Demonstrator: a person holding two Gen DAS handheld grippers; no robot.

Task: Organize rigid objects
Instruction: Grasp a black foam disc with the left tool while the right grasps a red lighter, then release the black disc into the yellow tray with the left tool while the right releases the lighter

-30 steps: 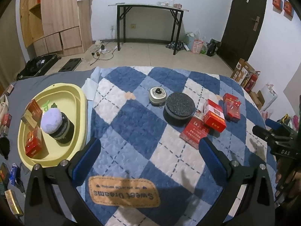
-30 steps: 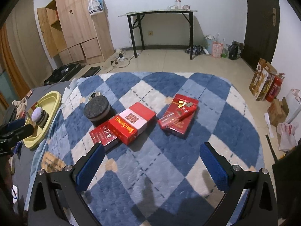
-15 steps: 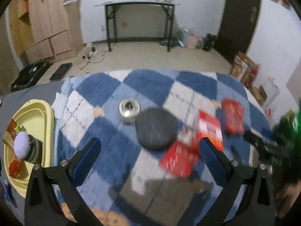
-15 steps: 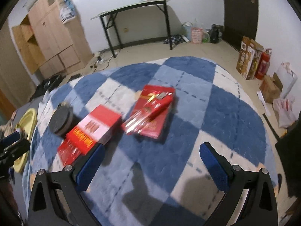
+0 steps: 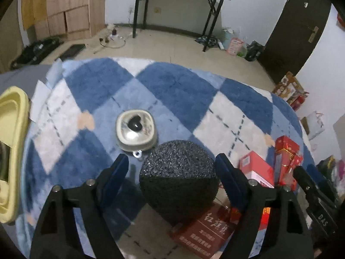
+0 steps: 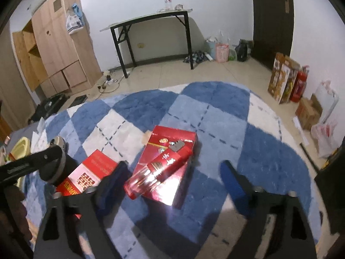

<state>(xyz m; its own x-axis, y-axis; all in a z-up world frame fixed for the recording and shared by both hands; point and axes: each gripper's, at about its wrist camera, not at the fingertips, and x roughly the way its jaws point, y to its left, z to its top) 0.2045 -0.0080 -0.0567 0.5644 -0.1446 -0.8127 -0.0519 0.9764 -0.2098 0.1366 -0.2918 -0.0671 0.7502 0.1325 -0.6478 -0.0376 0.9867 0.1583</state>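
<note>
Left gripper [image 5: 172, 168] closing around black round case [image 5: 179, 179], pads not yet touching: centre it. Right gripper [image 6: 172, 172] closing over red carton [image 6: 168, 168]: square up.

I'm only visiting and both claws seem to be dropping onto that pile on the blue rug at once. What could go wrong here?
The left gripper is closing around the round black case, which partly sits on a flat red box; lifting it might drag that box.

The right gripper is closing near a glossy red pack lying loose atop a larger red carton; it could slide off.

The grippers are close together and might bump.
</note>
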